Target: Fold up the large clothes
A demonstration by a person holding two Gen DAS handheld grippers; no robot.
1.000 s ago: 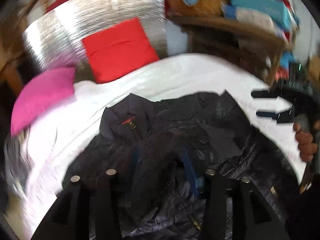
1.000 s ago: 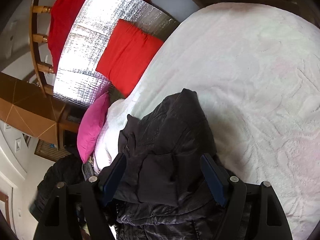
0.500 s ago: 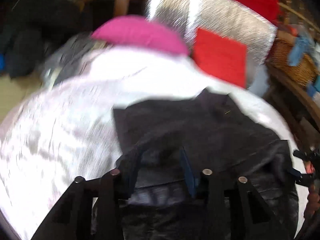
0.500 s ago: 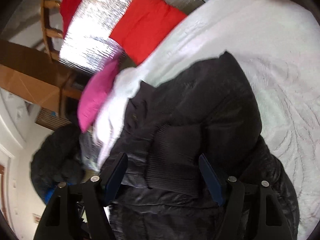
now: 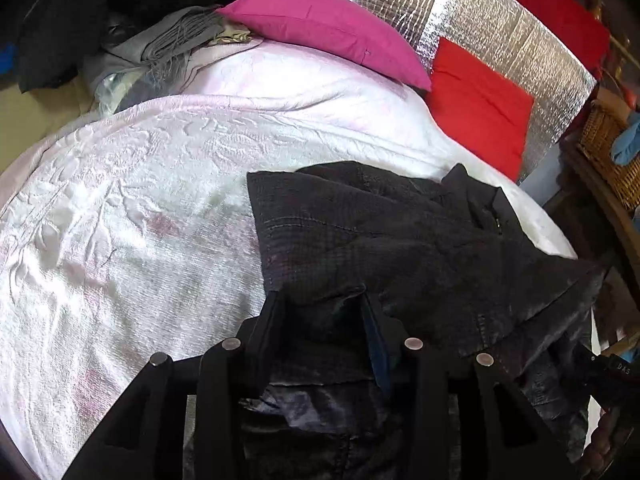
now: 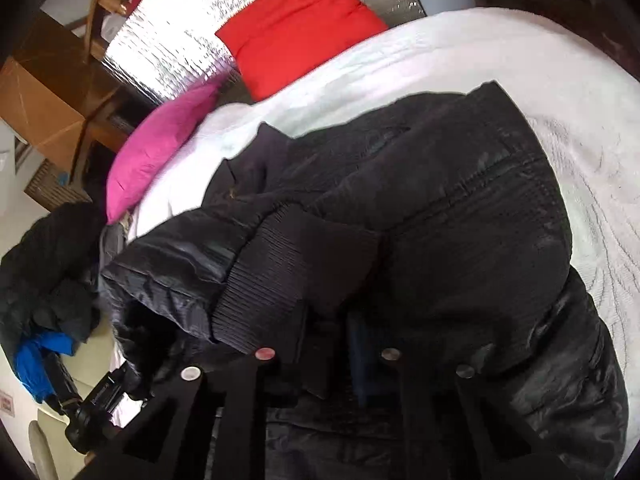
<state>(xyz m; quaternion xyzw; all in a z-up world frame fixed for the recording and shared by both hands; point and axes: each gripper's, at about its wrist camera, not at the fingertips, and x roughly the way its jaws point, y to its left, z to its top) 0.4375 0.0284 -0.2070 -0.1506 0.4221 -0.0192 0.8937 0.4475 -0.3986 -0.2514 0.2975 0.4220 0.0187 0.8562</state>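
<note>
On the white bedspread (image 5: 120,208), both grippers (image 5: 324,316) (image 6: 332,344) pinch the black jacket (image 5: 400,240), jaws shifting.

**Readable text: one fragment only**

The letters "DAS" stand in pale print on a black device (image 5: 618,372) at the right edge of the left wrist view; anything further on it is cut off. No other text, label, brand, number or sign is legible in either view.
</note>
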